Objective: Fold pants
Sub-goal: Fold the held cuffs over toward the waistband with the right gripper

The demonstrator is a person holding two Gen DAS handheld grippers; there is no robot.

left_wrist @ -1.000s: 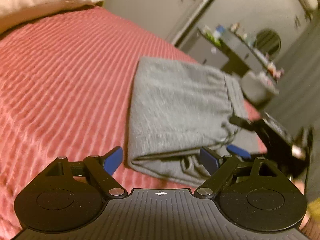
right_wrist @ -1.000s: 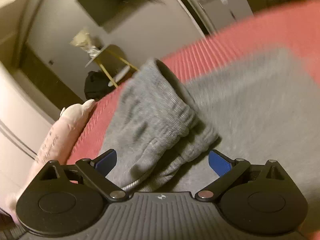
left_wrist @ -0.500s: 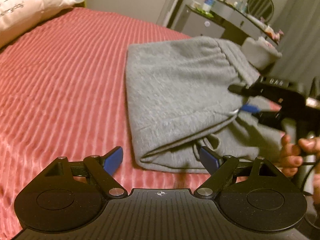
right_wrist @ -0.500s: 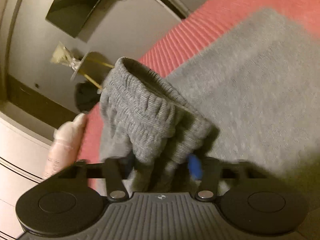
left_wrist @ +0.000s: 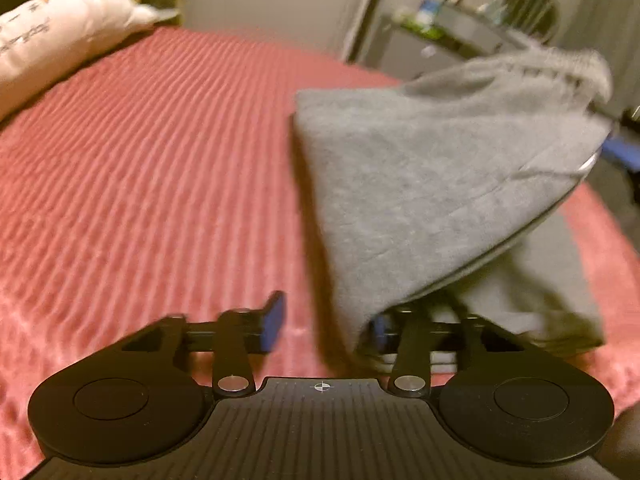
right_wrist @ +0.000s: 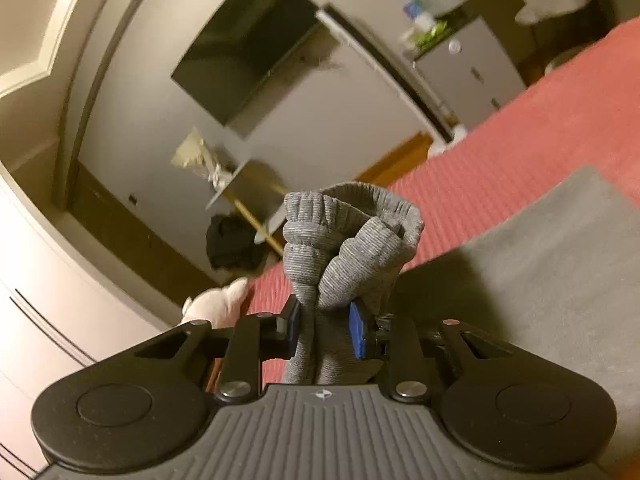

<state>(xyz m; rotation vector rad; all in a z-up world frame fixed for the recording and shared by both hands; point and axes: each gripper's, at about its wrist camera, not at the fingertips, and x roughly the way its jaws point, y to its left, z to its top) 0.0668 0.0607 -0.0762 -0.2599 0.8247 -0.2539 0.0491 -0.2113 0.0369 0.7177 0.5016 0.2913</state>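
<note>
The left wrist view sits low behind the left claw (left_wrist: 326, 322), looking along it and downward across the bed (left_wrist: 160, 184) toward a dresser (left_wrist: 452, 40). The right wrist view looks along the right claw (right_wrist: 326, 330), tilted more level, at a wall and TV (right_wrist: 248, 48). Both, very close, share the pants (left_wrist: 432, 184), bed and dresser.
</note>
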